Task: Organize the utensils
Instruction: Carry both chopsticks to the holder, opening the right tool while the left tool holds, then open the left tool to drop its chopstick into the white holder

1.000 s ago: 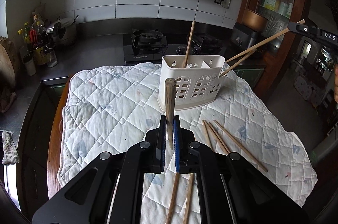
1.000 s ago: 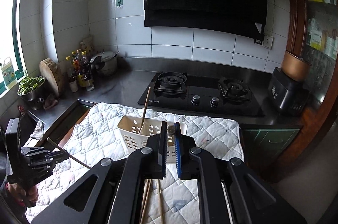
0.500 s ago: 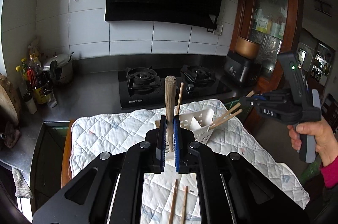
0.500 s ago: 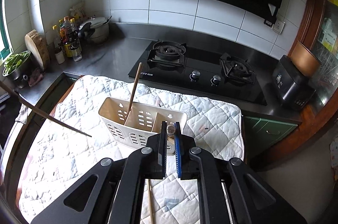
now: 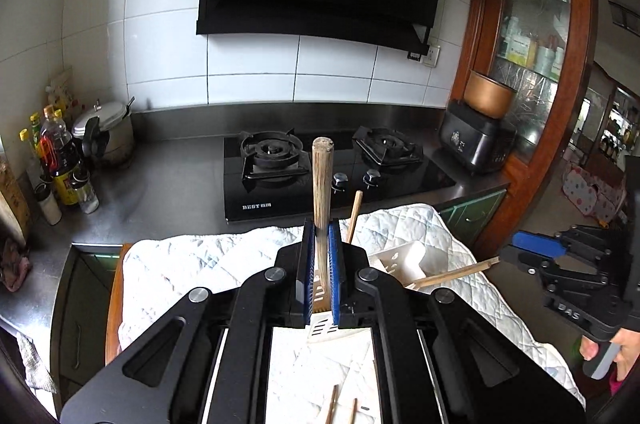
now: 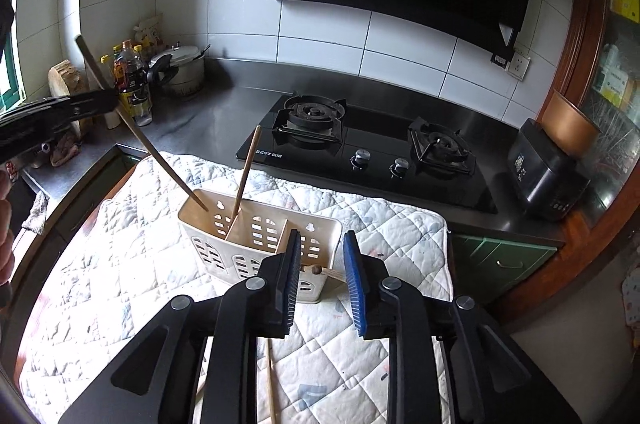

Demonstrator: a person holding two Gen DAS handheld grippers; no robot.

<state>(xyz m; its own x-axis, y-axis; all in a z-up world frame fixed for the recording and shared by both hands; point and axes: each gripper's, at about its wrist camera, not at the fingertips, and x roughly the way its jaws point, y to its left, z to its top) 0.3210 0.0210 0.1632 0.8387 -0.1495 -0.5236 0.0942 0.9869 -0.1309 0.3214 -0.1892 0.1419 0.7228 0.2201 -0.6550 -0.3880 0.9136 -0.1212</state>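
The white holder (image 6: 256, 244) stands on the quilted cloth (image 6: 100, 284) near its back edge, close to the black stove (image 6: 368, 152). It has 1 chopstick (image 6: 246, 176) leaning in its left part. The left gripper (image 5: 321, 264) is closed tight on another chopstick (image 5: 322, 192), whose tip dips into that same part. The right gripper (image 6: 320, 280) is spread open, with chopsticks (image 6: 320, 270) leaning out of the right part between its fingers. 1 loose chopstick (image 6: 271, 384) lies by the cloth's front edge.
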